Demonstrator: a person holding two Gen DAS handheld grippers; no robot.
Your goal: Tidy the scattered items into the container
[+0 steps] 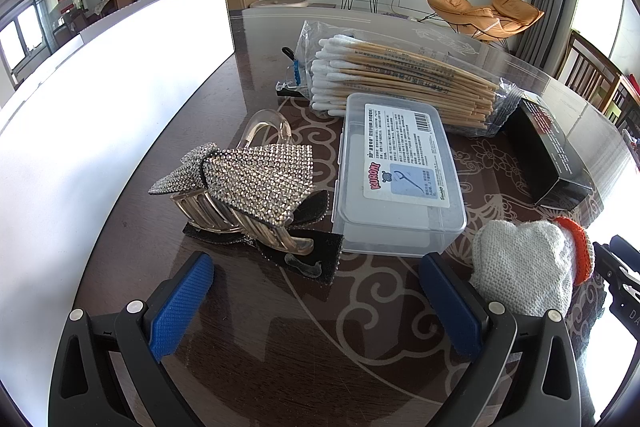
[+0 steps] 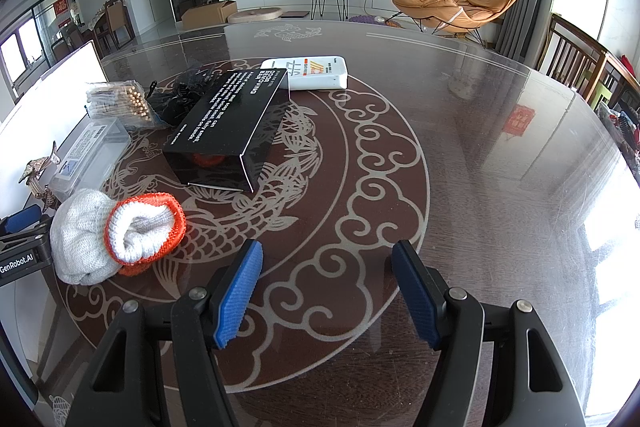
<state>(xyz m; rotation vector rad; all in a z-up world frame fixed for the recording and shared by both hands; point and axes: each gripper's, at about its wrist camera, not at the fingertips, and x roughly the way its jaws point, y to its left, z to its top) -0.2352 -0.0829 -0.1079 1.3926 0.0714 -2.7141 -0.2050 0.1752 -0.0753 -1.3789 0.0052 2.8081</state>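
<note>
So, from the left wrist view, your left claw (image 1: pixel 316 303) is wide open and holds nothing. Right ahead of it lies the sparkly silver bow hair clip (image 1: pixel 244 183), with the clear plastic box (image 1: pixel 396 175) beside it on the right. Close slowly around the clip's middle. The big white container (image 1: pixel 112 99) waits to your left.

From the right wrist view, your right claw (image 2: pixel 328 291) is open and empty too. The rolled white glove with an orange cuff (image 2: pixel 116 235) sits to its left. The black cardboard box (image 2: pixel 232 123) lies ahead.
</note>
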